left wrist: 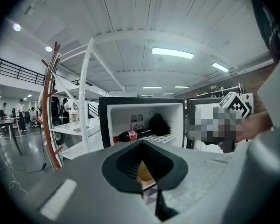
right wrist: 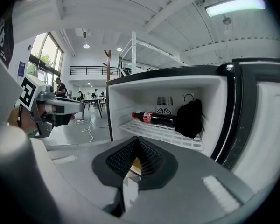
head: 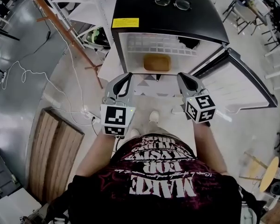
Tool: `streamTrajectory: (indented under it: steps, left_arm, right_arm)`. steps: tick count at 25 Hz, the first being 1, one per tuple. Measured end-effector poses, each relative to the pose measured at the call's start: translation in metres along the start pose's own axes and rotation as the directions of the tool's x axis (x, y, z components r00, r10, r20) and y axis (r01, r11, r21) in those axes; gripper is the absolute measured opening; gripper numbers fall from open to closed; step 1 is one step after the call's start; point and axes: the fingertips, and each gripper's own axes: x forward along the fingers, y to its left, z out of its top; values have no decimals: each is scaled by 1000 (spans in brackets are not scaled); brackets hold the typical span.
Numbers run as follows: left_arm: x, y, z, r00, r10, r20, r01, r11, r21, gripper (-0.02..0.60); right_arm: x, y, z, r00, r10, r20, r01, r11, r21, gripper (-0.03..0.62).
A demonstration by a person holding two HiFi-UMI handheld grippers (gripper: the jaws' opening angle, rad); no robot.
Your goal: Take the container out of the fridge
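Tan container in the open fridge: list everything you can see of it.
The tan rounded-rectangle container looks like plastic, its flat top apparently a lid; contents hidden. It sits level and roughly centred on the floor of the open black-topped fridge, below the white wire shelf and showing past its front edge. Nothing but the fridge touches it: the left gripper and right gripper hang outside, apart from it.

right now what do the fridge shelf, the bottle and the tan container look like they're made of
Shelf: white wire grid, probably coated metal.
Bottle: clear glossy plastic by its shine, with a dark drink inside and a red label.
Container: tan, with rounded corners and a dull surface. Likely plastic, though it is too small to be sure.
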Motion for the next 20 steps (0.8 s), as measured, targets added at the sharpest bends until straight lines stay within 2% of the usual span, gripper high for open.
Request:
streamTrajectory:
  steps: [20]
  left_arm:
    - [21,13,-1,1000,25,-19,-25,1000,-2,0]
  right_arm:
    - [53,-25,-46,993,23,-113,-19,999,38,29]
